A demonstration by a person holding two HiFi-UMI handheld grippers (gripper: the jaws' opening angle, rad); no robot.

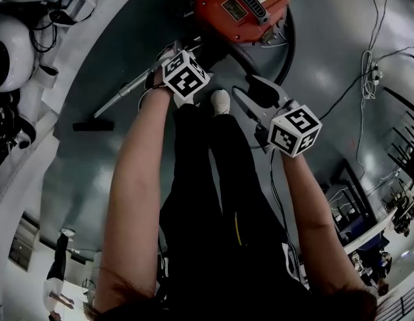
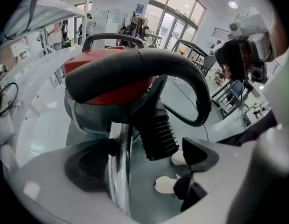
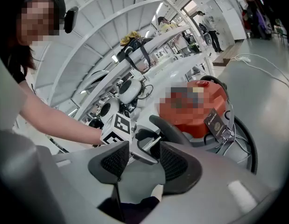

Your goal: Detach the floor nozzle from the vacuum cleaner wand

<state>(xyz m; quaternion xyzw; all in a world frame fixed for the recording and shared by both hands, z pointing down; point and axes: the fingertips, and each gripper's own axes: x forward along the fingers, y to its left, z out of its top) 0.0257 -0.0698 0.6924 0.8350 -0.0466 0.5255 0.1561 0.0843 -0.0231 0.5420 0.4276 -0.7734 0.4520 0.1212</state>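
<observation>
The red canister vacuum (image 1: 241, 4) stands on the grey floor ahead. Its chrome wand (image 1: 130, 87) slants down-left to the black floor nozzle (image 1: 93, 124), which lies flat on the floor. My left gripper (image 1: 172, 53) is at the wand's upper end by the black handle. In the left gripper view the wand (image 2: 118, 167) runs between the wide-apart jaws, close to the left pad (image 2: 86, 164) and clear of the right one; the left gripper (image 2: 144, 160) is open. My right gripper (image 1: 255, 93) hovers to the right, open, with nothing between its pads (image 3: 115, 160).
The black hose (image 1: 289, 42) loops round the vacuum's right side. Cables (image 1: 367, 79) trail over the floor at right. White machines (image 1: 6, 52) and a curved white counter (image 1: 33, 172) line the left. The person's shoe (image 1: 220, 101) is between the grippers.
</observation>
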